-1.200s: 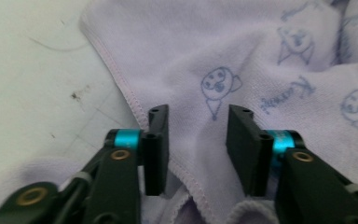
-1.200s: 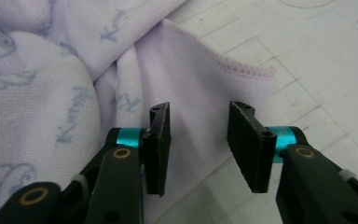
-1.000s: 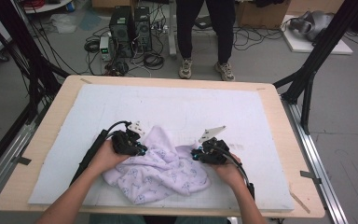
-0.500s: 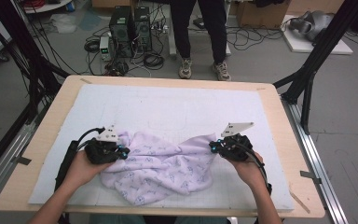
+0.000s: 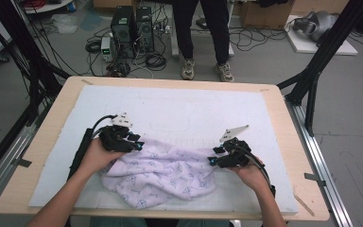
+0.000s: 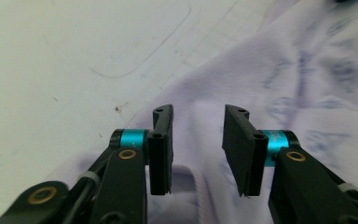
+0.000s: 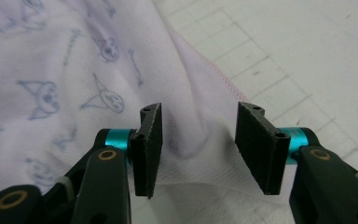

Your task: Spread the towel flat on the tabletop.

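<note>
A pale lilac cloth [image 5: 160, 172] printed with small blue cartoon faces lies rumpled on the white mat [image 5: 184, 109] near the table's front edge. My left gripper [image 5: 134, 144] is at the cloth's upper left corner and my right gripper [image 5: 213, 158] at its right edge. In the left gripper view, the left gripper [image 6: 198, 149] has its jaws apart with the cloth [image 6: 307, 70] lying slack below them. In the right gripper view, the right gripper [image 7: 198, 149] also stands apart over the cloth's hemmed edge [image 7: 200, 70]. Both pairs of jaws have just been opening, and no pad presses on the fabric.
The wooden table [image 5: 283, 109] borders the mat on all sides. A person's legs [image 5: 203, 42] stand beyond the far edge, beside computer towers [image 5: 132, 23] and floor cables. Black frame struts [image 5: 312, 75] rise at the table's right and left.
The hands, together at the cloth's middle a second ago, pulled apart and stretched it wide. Both grippers have since let go and the cloth lies slack.
</note>
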`<state>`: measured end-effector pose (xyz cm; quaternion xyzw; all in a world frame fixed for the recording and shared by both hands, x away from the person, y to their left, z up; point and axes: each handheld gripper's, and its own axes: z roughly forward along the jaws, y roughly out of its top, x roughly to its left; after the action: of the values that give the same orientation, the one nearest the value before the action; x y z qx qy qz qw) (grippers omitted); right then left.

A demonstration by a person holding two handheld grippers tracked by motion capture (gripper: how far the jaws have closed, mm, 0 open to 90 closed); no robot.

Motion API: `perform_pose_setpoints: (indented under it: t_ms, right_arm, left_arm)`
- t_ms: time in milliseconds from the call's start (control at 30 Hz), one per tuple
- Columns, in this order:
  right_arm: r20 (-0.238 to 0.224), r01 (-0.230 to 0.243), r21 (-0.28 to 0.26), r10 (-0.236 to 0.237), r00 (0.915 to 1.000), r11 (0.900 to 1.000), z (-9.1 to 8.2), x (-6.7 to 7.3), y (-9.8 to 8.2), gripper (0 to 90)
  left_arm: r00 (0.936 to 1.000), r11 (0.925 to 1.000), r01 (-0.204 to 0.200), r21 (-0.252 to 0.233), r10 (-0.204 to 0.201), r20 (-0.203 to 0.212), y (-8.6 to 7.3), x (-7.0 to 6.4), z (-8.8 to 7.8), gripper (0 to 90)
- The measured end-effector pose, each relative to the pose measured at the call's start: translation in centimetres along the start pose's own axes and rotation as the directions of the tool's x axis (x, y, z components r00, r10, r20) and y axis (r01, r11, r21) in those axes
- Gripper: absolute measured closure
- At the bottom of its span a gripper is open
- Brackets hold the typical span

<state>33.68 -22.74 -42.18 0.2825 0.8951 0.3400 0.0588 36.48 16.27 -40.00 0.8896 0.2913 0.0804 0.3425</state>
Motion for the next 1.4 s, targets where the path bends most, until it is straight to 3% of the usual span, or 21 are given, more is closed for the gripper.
perform_pose_setpoints:
  t_ms: [67,133,300,367,433,533,667,800,1067,1167,1233,1267,1300,1333,1400]
  right_arm:
    - [-0.008,0.004,0.024,-0.004,1.0,1.0,0.6,-0.1,0.1,52.3]
    - [-0.018,0.005,0.042,-0.004,0.9998,0.999,1.2,-0.1,0.1,56.4]
    - [0.008,0.0,-0.005,0.0,1.0,1.0,1.4,-0.1,-0.4,71.8]
    - [0.006,0.0,-0.01,0.0,1.0,1.0,1.5,-0.1,-0.4,78.9]
    - [0.003,0.02,-0.007,-0.02,0.9998,1.0,1.6,0.1,-0.2,83.1]
    - [0.003,0.028,-0.026,-0.028,0.9996,0.999,1.1,0.2,0.0,84.0]
    - [0.027,0.016,-0.085,-0.013,0.9995,0.996,-0.7,-0.3,0.6,84.1]
    - [0.068,0.027,-0.115,-0.02,0.9975,0.993,-2.0,-1.6,2.2,84.1]
    - [0.123,0.038,-0.125,-0.022,0.9922,0.991,-2.4,-4.8,6.8,84.1]
    - [0.158,0.042,-0.135,-0.021,0.9873,0.99,-2.9,-6.3,8.9,84.0]
    - [0.192,0.032,-0.156,-0.002,0.9815,0.987,-3.3,-7.2,10.3,80.1]
    - [0.233,0.012,-0.196,0.034,0.9719,0.981,-3.4,-7.8,11.1,66.4]
    - [0.264,-0.014,-0.209,0.071,0.9618,0.978,-3.2,-8.5,11.5,58.8]
    - [0.252,-0.056,-0.202,0.107,0.9618,0.978,-2.8,-9.0,11.6,56.8]
    - [0.228,-0.084,-0.178,0.124,0.9657,0.98,-1.9,-9.3,11.0,55.7]
  left_arm:
    - [0.9997,0.9973,0.018,0.071,-0.017,-0.018,-0.3,0.6,1.6,58.9]
    - [0.9993,0.9942,0.023,0.105,-0.02,-0.033,-0.5,0.9,2.6,57.2]
    - [0.9981,0.9952,0.004,0.098,0.002,-0.062,-0.4,0.7,2.9,60.4]
    - [0.9975,0.9936,-0.038,0.106,0.044,-0.055,-0.3,0.4,2.9,69.4]
    - [0.9972,0.9926,-0.051,0.11,0.057,-0.049,-0.3,0.0,2.9,84.2]
    - [0.9956,0.9904,-0.068,0.12,0.075,-0.055,-0.2,-0.1,2.5,88.0]
    - [0.9965,0.9998,-0.011,-0.018,0.009,-0.083,0.3,0.8,0.3,88.4]
    - [0.99,0.9934,0.018,-0.113,-0.034,-0.137,1.1,2.2,-1.8,88.5]
    - [0.9707,0.985,0.014,-0.172,-0.055,-0.234,4.9,4.7,-3.3,88.5]
    - [0.9595,0.9792,0.012,-0.203,-0.069,-0.273,6.7,5.9,-3.9,88.5]
    - [0.9448,0.9739,0.013,-0.227,-0.086,-0.316,8.0,7.0,-4.0,88.4]
    - [0.9369,0.9741,0.022,-0.225,-0.098,-0.335,8.3,7.5,-3.8,87.9]
    - [0.9298,0.976,0.044,-0.213,-0.118,-0.349,8.4,8.0,-3.5,84.1]
    - [0.9311,0.9781,0.075,-0.194,-0.138,-0.337,8.2,8.6,-3.1,72.3]
    - [0.9402,0.9833,0.104,-0.15,-0.146,-0.308,7.5,9.0,-2.6,66.2]
